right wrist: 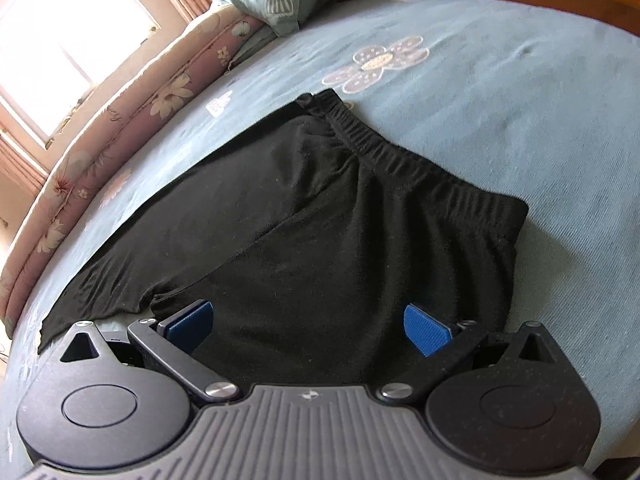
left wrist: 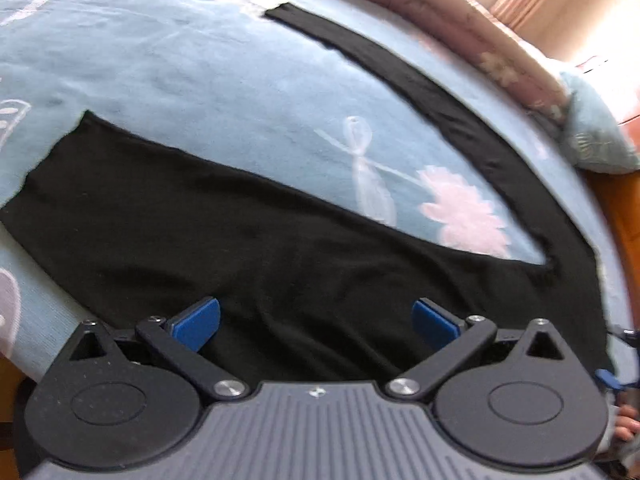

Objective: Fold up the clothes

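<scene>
The black trousers (right wrist: 320, 208) lie flat on the blue bedsheet (right wrist: 520, 100), just ahead of both my tools. My left gripper (left wrist: 316, 324) and right gripper (right wrist: 308, 324) are spread wide, holding nothing. I think I should pinch one leg's edge at both ends and lay it over the other evenly.

1. The left gripper (left wrist: 316, 322) has its jaws spread wide, blue pads (left wrist: 198, 324) facing each other, nothing between them
2. The right gripper (right wrist: 308, 322) is likewise wide apart, blue pads (right wrist: 424, 328) clear
3. A hand (left wrist: 624, 426) shows at the left view's lower right edge
</scene>
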Demonstrator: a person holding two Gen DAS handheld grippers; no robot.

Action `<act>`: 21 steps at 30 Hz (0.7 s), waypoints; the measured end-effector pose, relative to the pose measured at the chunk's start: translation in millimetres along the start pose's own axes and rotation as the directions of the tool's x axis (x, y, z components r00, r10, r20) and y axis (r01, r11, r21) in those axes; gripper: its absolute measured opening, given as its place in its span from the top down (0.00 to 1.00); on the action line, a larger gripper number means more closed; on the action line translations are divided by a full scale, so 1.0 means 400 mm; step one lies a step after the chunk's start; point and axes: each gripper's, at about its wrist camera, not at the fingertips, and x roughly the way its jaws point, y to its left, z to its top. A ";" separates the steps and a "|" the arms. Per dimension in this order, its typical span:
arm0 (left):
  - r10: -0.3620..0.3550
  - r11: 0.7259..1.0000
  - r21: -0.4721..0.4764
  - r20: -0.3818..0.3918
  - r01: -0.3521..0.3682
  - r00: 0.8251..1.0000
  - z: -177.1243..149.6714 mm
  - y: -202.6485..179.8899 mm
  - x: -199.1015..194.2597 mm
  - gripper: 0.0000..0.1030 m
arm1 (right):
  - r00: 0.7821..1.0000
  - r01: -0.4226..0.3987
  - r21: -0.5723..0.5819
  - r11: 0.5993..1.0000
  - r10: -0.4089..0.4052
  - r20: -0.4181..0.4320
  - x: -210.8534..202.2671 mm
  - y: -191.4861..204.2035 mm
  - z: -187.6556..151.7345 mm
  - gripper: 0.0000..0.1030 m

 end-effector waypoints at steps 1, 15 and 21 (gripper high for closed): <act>-0.029 0.999 0.013 -0.005 0.029 1.000 -0.007 -0.012 -0.001 0.01 | 1.000 0.000 0.000 1.000 0.000 -0.002 0.002 0.001 -0.001 0.00; 0.059 0.998 0.038 -0.002 -0.059 0.998 -0.018 -0.006 -0.048 0.01 | 1.000 0.001 0.009 1.000 -0.001 -0.024 0.014 0.007 -0.004 0.00; -0.006 0.998 -0.069 0.004 0.006 1.000 0.025 0.057 -0.023 0.01 | 0.999 -0.012 0.003 1.000 0.012 -0.032 0.014 0.013 -0.004 0.00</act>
